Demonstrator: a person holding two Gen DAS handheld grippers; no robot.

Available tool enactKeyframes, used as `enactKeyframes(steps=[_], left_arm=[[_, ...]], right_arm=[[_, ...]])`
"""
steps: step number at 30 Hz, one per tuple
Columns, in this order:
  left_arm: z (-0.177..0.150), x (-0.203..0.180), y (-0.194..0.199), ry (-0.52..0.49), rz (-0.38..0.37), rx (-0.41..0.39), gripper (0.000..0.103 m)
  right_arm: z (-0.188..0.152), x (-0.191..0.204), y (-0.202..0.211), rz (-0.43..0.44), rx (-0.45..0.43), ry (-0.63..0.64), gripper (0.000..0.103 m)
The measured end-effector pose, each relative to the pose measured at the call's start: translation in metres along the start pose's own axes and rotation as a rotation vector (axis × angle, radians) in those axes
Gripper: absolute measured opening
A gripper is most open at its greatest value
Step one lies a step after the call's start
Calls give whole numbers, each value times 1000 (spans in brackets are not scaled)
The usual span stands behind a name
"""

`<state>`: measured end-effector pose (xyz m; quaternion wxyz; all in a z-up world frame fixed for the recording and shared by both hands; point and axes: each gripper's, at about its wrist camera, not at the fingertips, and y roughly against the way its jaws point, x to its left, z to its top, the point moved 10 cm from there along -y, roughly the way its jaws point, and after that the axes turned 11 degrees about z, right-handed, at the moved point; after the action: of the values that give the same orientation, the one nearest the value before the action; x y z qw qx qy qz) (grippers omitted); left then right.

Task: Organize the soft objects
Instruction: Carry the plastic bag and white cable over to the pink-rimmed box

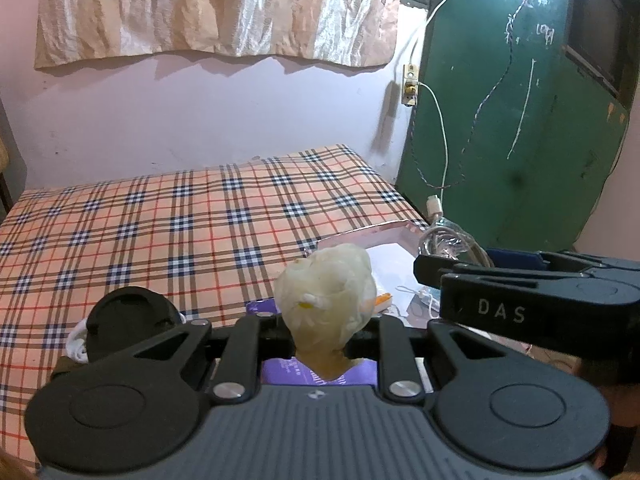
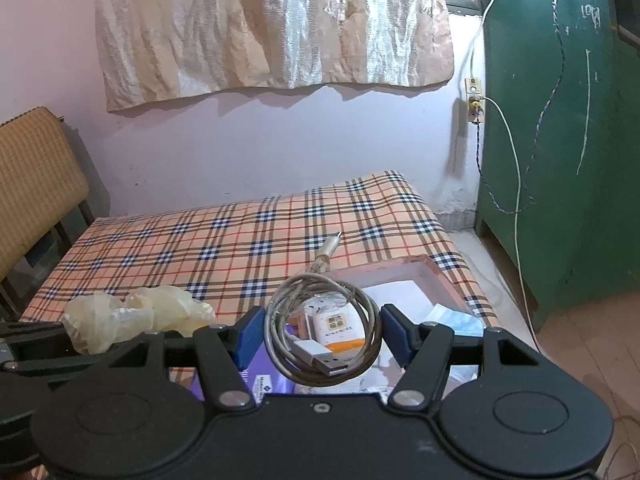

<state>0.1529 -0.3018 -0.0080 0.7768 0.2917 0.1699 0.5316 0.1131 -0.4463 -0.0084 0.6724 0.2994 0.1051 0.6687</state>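
Observation:
My left gripper (image 1: 322, 344) is shut on a crumpled pale yellow plastic bag (image 1: 328, 300), held up above the plaid bed. The same bag shows in the right wrist view (image 2: 132, 316) at the left, with the left gripper under it. My right gripper (image 2: 322, 336) is shut on a coiled grey USB cable (image 2: 324, 328) in a clear sleeve, held over a pink tray (image 2: 436, 276). In the left wrist view the right gripper body comes in from the right, and the cable (image 1: 452, 240) shows past it.
The plaid bed sheet (image 1: 160, 220) spreads ahead. The pink tray (image 1: 384, 232) holds papers, a white and orange packet (image 2: 340, 326) and a purple box (image 1: 320, 374). A black round object (image 1: 128, 316) lies left. A green door (image 1: 520, 120) and charger wire stand right.

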Motion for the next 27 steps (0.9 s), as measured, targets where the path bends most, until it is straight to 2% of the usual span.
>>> enactKeyframes(steps=[27], left_arm=[[-1,-45,-32,-36,-71,42,23]], right_arm=[[0,-64,-12,-61,35,-39,75]])
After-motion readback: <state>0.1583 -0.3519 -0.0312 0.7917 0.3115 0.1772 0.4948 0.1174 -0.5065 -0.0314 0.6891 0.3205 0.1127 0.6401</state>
